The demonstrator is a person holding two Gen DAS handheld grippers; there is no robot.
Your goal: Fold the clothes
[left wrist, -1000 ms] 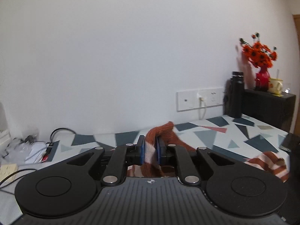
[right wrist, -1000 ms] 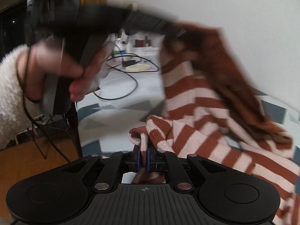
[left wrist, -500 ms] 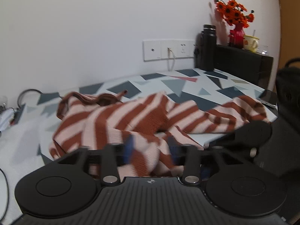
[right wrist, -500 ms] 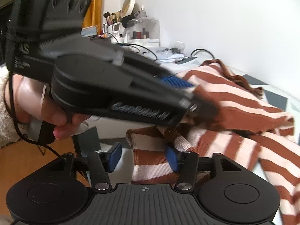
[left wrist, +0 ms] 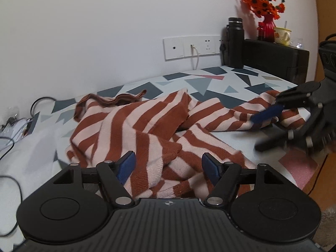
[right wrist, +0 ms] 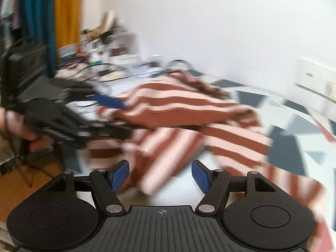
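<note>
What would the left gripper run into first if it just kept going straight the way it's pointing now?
Most likely the striped sweater. The left gripper is open and angled down at the crumpled cloth lying on the table, with a fold already between its blue pads. Exact depth is hard to judge through the fisheye.

Your sweater (left wrist: 134, 126) is striped in rust brown and pale pink, with a plain brown collar band (left wrist: 117, 99) at its far left. Under it you have a cloth (left wrist: 210, 84) of white ground printed with dark grey, blue-grey and a few pink triangles. Both your grippers are black with blue pads: the left gripper (left wrist: 168, 166) near you, the right gripper (left wrist: 262, 130) at the right. Far right you see orange flowers (left wrist: 261, 0) in a red vase (left wrist: 267, 28), a yellow mug (left wrist: 282, 35), a black bottle (left wrist: 235, 42) and a black box (left wrist: 275, 56). The wall (left wrist: 105, 31) and socket plate (left wrist: 189, 47) are white.
</note>
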